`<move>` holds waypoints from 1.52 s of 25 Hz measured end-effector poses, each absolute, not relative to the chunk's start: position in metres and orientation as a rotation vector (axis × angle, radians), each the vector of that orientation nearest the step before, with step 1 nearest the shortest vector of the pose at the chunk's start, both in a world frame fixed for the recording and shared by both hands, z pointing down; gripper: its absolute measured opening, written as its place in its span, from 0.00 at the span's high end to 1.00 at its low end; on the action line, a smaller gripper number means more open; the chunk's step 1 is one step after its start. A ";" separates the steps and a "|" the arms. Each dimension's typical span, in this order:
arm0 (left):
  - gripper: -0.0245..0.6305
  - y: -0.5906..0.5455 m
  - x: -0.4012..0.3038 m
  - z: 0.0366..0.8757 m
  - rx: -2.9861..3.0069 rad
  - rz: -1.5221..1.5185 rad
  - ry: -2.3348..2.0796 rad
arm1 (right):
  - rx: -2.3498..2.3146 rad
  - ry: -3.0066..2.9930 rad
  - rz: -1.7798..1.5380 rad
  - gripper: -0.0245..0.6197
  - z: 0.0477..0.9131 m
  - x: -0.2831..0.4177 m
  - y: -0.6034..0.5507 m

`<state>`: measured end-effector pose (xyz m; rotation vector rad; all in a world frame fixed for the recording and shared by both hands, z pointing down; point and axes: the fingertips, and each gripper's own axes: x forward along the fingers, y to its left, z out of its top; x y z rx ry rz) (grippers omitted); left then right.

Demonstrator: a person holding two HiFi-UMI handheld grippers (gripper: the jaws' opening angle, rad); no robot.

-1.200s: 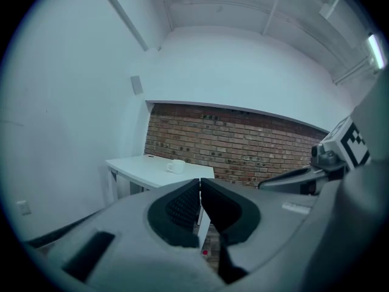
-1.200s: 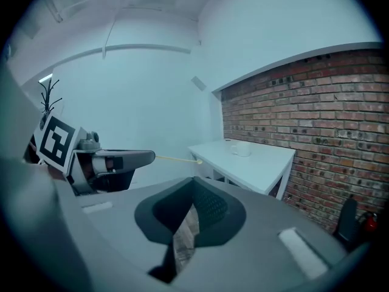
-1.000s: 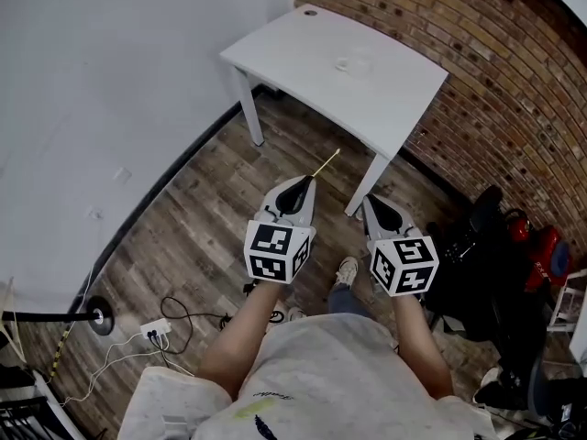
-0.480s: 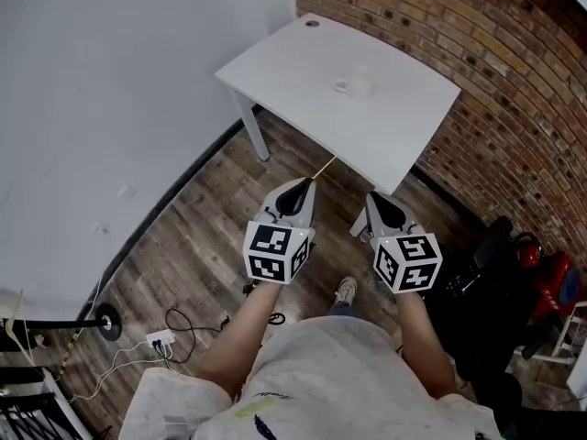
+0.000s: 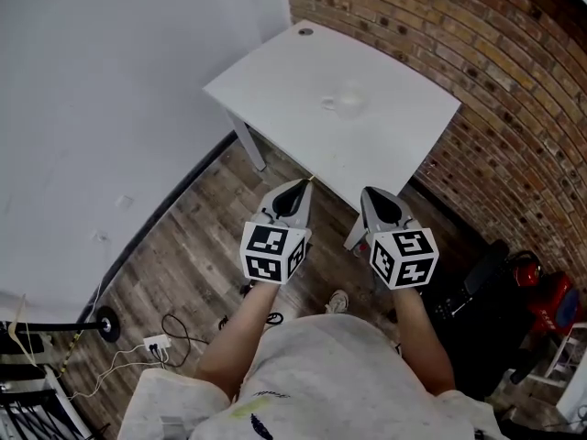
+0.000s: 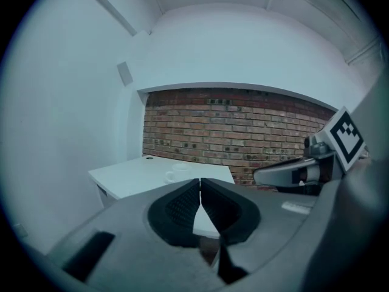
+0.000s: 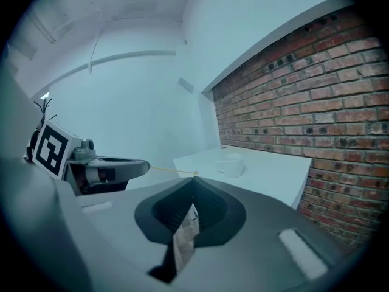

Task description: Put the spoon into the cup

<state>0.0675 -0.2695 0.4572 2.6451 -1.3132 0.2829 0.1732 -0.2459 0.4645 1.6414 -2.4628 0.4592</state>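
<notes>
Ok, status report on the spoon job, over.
Left gripper shut on spoon. Right gripper shut, empty. Cup on table ahead, spoon short of it. No obstacle seen between.

We can read no words, numbers or brands. The cubes (image 5: 272, 252) on the left gripper (image 5: 298, 183) and right gripper (image 5: 371, 193) bear only black-and-white square patterns; the print on the shirt (image 5: 303, 374) behind them is too small to read.
</notes>
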 end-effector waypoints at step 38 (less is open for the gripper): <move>0.95 -0.446 0.122 0.470 2.677 0.301 -1.238 | 1.715 -2.400 0.475 0.95 0.473 0.224 -0.397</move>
